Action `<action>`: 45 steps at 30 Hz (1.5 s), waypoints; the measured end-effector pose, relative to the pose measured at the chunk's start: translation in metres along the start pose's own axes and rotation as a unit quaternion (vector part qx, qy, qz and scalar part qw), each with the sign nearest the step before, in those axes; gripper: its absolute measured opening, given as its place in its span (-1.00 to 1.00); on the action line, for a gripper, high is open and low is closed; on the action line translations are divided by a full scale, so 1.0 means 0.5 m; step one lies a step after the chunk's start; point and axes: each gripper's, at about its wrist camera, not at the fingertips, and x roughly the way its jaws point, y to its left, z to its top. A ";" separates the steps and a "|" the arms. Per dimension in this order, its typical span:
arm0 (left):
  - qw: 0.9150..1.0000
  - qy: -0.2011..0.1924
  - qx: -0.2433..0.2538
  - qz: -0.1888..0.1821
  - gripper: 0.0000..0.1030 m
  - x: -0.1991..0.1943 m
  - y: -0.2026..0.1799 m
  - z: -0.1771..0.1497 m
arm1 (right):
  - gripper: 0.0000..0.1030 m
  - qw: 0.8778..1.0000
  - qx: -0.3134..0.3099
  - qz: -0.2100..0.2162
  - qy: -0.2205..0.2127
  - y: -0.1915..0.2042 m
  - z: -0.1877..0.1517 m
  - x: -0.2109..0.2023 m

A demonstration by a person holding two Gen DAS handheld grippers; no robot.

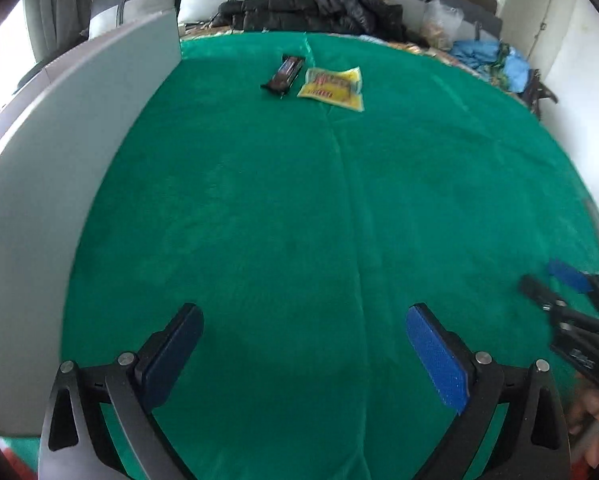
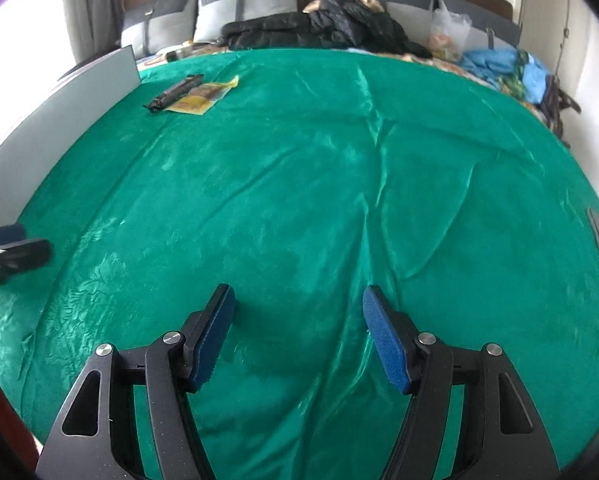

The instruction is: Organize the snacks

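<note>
The dark snack bar (image 1: 282, 75) and the yellow snack packet (image 1: 332, 87) lie side by side near the far edge of the green blanket (image 1: 299, 208), toward its far left corner, close to the grey board (image 1: 31, 208) that stands along the left edge. The bar is on the left and the packet on the right; in the right wrist view they seem to touch or slightly overlap (I cannot tell which). The long axis of the bar runs mostly away from the cameras, tilted a little to the right at its far end.

Both snacks are well apart from both grippers, far ahead of them. The left gripper (image 1: 303, 344) has its jaws spread wide with only blanket between them. The right gripper (image 2: 299, 328) is also open, somewhat less wide, and holds nothing.

From the left gripper the snacks are almost straight ahead; from the right gripper they lie ahead and far to the left. So I judge the left hand is better placed to reach them first.
</note>
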 end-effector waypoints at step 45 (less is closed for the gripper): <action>0.997 -0.053 -0.007 0.055 1.00 0.126 0.012 0.176 | 0.80 1.000 0.009 -0.005 0.001 0.002 0.163 0.142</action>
